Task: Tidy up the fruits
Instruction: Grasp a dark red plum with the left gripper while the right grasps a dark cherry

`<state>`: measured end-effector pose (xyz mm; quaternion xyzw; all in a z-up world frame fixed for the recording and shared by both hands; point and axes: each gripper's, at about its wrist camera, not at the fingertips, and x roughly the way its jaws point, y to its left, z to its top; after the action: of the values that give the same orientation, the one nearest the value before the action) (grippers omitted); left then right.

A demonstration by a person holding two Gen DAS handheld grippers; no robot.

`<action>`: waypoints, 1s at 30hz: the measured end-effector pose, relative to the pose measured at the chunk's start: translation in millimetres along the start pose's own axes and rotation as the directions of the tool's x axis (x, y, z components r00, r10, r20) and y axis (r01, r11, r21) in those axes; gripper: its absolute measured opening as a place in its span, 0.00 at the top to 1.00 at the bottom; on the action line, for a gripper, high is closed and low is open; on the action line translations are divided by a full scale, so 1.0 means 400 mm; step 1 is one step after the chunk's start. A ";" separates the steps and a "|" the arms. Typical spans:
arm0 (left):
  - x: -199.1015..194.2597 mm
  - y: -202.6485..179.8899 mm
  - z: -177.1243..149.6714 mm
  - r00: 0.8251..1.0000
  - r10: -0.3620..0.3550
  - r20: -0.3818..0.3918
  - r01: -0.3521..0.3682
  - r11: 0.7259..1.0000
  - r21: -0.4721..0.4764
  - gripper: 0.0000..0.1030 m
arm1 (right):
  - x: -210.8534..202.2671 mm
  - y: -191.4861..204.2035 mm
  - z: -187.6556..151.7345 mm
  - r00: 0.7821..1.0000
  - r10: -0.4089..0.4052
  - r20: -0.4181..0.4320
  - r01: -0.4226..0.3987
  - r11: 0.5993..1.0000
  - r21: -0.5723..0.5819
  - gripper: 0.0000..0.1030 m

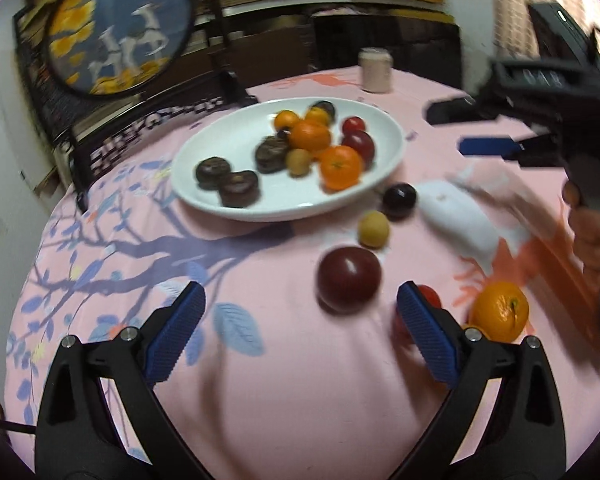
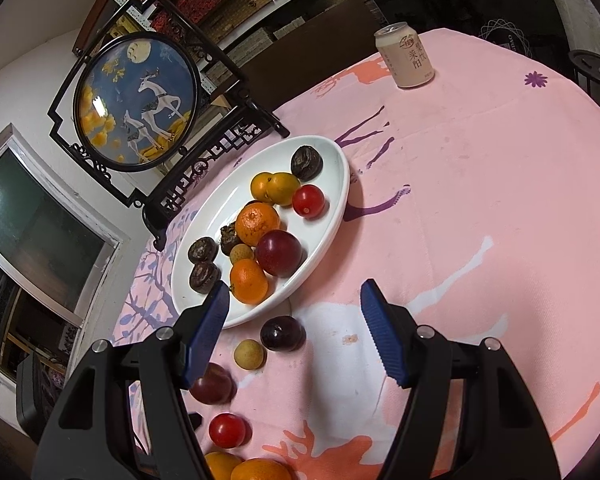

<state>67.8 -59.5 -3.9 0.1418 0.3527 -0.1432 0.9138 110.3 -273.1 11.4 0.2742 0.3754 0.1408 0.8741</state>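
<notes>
Six fruits lie loose on my pink counter (image 2: 480, 200). Eleven more sit in the white plate (image 2: 336, 184). My left tool (image 1: 300, 304) and right tool (image 2: 296, 300) gape empty.

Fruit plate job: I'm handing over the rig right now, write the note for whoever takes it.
Left gripper: open, empty, low over the pink tablecloth, beside the large dark red plum.
Right gripper: open, empty, near the white oval plate.
Done: oranges, plums, a cherry tomato and dark wrinkled fruits on the plate.
Left on the cloth: large plum, small dark plum, tan longan, red cherry tomato, orange mandarin, another beside it.
</notes>
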 end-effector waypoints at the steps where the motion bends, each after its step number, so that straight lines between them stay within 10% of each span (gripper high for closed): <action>1: 0.008 -0.006 -0.001 1.000 0.003 -0.007 -0.003 1.000 0.009 0.05 | 0.001 0.001 -0.001 1.000 -0.002 0.001 0.002 1.000 -0.003 0.34; 12: 0.023 -0.008 0.023 0.999 -0.054 0.003 0.054 0.999 -0.007 0.07 | 0.016 0.011 -0.006 1.000 -0.023 -0.014 0.022 0.999 -0.032 0.34; 16: 0.049 0.028 0.027 0.988 -0.149 -0.049 0.144 0.985 -0.096 0.38 | 0.023 0.016 -0.010 0.999 -0.027 -0.028 0.026 0.999 -0.046 0.34; 22: 0.079 0.078 0.020 0.947 -0.309 -0.088 0.282 0.930 -0.234 0.45 | 0.039 0.036 -0.027 0.997 -0.006 -0.075 -0.001 0.996 -0.084 0.34; 30: 0.051 0.108 0.016 0.943 -0.329 -0.048 0.302 0.909 -0.287 0.58 | 0.068 0.056 -0.052 0.992 -0.004 -0.128 -0.012 0.992 -0.123 0.41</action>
<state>101.8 -25.5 -6.6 -0.0387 0.4307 -0.2317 0.8714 112.7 -234.8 -3.1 0.2109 0.4206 0.1826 0.8633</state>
